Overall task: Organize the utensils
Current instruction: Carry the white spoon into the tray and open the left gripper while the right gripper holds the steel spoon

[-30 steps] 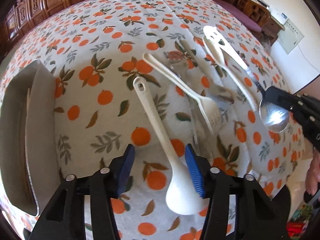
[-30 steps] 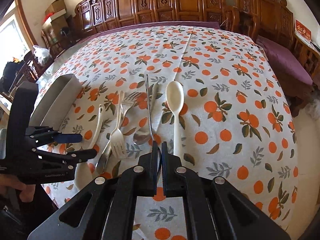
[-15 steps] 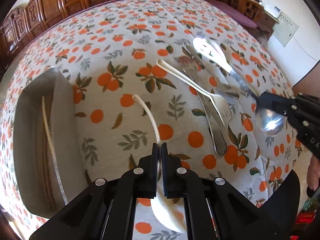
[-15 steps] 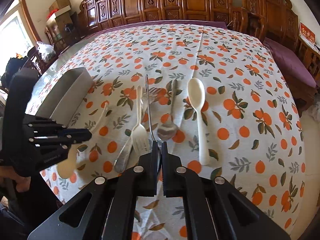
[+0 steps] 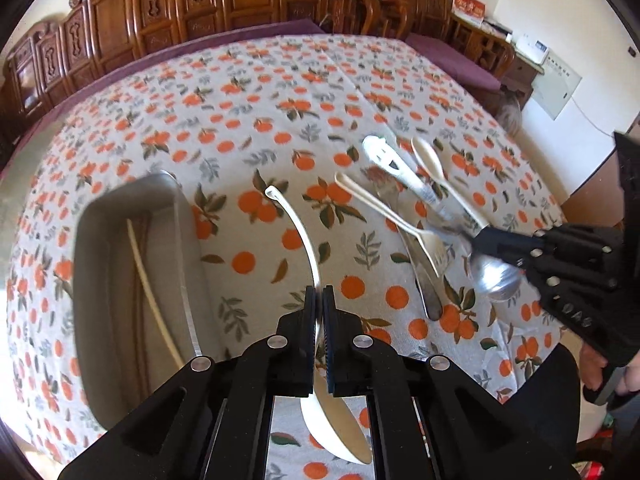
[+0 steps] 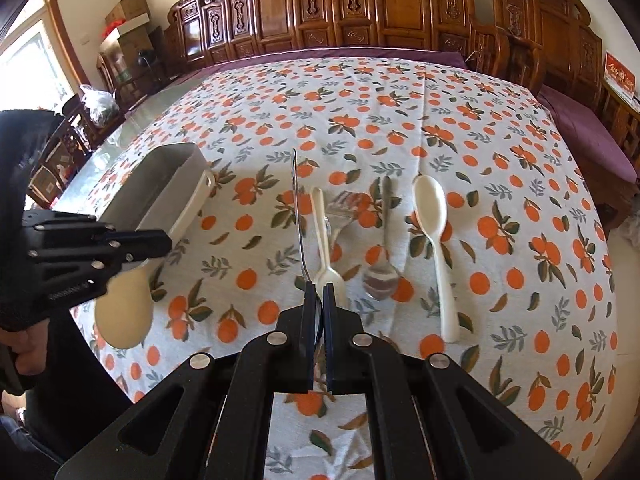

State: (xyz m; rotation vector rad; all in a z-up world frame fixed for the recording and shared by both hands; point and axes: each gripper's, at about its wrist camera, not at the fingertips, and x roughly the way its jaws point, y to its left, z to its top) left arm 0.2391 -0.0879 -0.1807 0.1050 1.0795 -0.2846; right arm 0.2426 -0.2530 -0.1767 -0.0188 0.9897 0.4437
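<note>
My left gripper (image 5: 318, 294) is shut on a cream plastic spoon (image 5: 298, 232) and holds it above the cloth, right of the metal tray (image 5: 188, 264); the spoon's bowl hangs below the jaws. A pale chopstick (image 5: 150, 292) lies in the tray. My right gripper (image 6: 318, 290) is shut on a metal spoon (image 6: 297, 204), handle pointing forward; it shows in the left wrist view (image 5: 494, 276). On the cloth lie a cream fork (image 6: 324, 236), a metal spoon (image 6: 382, 264), a cream spoon (image 6: 434, 232) and a metal fork (image 6: 340, 210).
The table wears an orange-print cloth (image 6: 400, 112). Carved wooden chairs (image 6: 360, 4) stand along the far side. A purple bench (image 6: 588, 136) is at the right. The table's near edge runs just under both grippers.
My left gripper shut on the cream spoon and lifted it toward the tray. My right gripper, with the metal spoon, rose a little.
</note>
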